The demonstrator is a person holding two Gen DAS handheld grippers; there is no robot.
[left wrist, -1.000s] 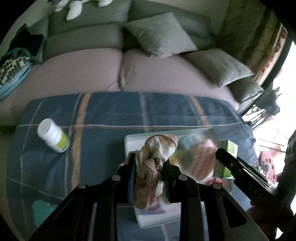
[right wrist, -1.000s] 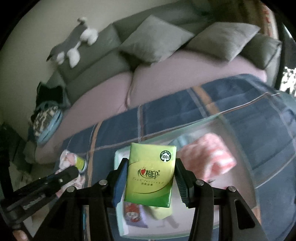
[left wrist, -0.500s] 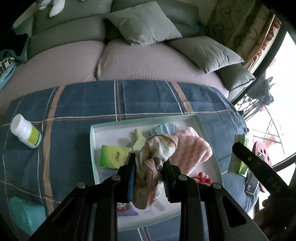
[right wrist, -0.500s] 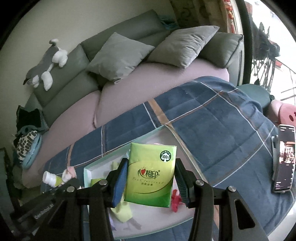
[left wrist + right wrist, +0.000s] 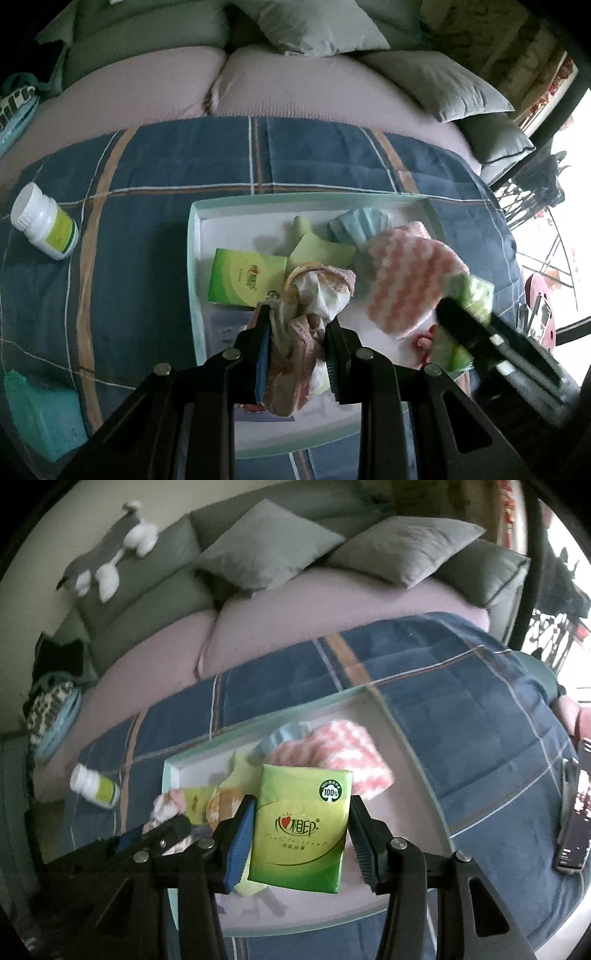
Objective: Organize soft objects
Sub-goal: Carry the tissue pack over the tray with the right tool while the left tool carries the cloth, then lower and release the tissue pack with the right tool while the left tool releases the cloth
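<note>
My left gripper is shut on a crumpled pink and white cloth and holds it above the white tray. My right gripper is shut on a green tissue pack above the tray's right part; it also shows in the left wrist view. In the tray lie a second green tissue pack, a pink and white towel, a light blue cloth and a yellow-green cloth.
The tray sits on a blue plaid blanket. A white bottle lies at its left, a teal sponge at front left. A phone lies at the right. A sofa with grey cushions stands behind.
Both grippers have moved closer over the tray. The right gripper with the tissue pack has swung back left from the blanket's right side.
</note>
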